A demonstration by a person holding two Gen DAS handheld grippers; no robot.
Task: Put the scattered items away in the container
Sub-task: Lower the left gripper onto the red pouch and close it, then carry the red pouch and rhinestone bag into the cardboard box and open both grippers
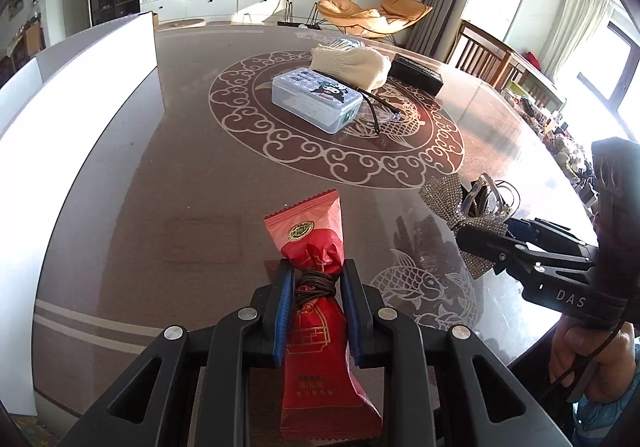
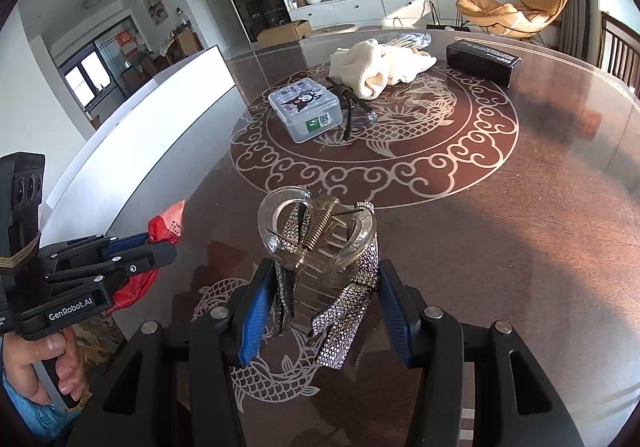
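The red snack packet [image 1: 316, 311] is squeezed tight in the left gripper [image 1: 316, 287] and the sparkly hair clip [image 2: 320, 243] in the right gripper [image 2: 320, 287], so next both likely go into the white container [image 1: 100, 87] at ten o'clock.

The snack packet [image 1: 316, 311] sits pinched between the left gripper's [image 1: 316, 287] fingers [image 1: 282, 307], its upper end poking out ahead of them and its lower end trailing back behind them. The hair clip [image 2: 320, 243] sits between the right gripper's [image 2: 320, 311] fingers [image 2: 252, 311], its bow hanging down between them. To the left of the left fingers stands the container wall [image 1: 80, 95], along the bench [image 1: 160, 207] edge. Ahead of both pairs of fingers, at the middle of the bench, lies the plastic box [image 1: 316, 99]. Behind it lies the glove [image 1: 352, 65], touching it. The glasses [image 1: 380, 111] lie just right of the box. The long carton [image 1: 416, 73] lies right of the glove.
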